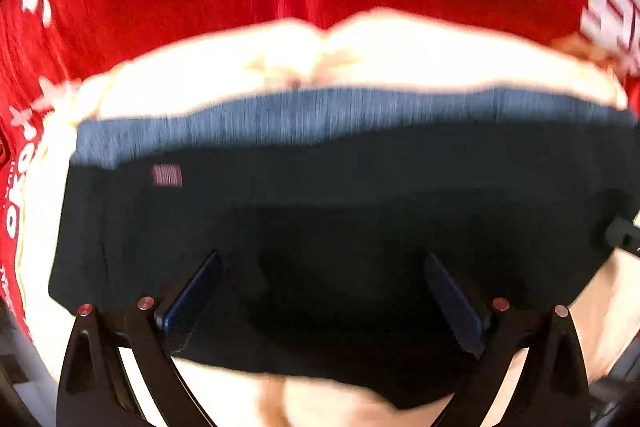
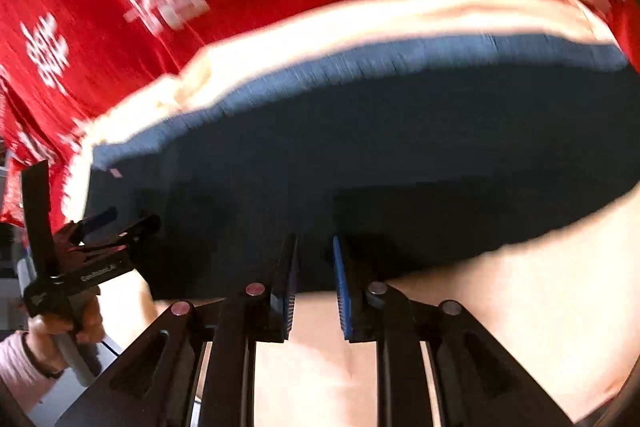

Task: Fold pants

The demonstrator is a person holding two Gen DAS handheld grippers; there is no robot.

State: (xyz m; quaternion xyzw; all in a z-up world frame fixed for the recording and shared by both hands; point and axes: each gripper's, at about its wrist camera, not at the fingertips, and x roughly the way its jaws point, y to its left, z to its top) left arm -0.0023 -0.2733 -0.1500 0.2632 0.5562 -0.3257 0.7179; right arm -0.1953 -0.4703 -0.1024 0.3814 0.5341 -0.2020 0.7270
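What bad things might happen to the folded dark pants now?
1. The pants lie folded on a cream cloth that looks rumpled; tugging either could spoil the fold.
2. The left tool hangs open right above the dark fabric, so a dip could snag a layer and drag it.
3. The right tool sits at the near edge with only a narrow gap and nothing in it; closing there might pinch the hem and lift it.

Both wrist cams look steeply down, close over same dark folded pants point(image 1: 320, 227) point(image 2: 360, 155).
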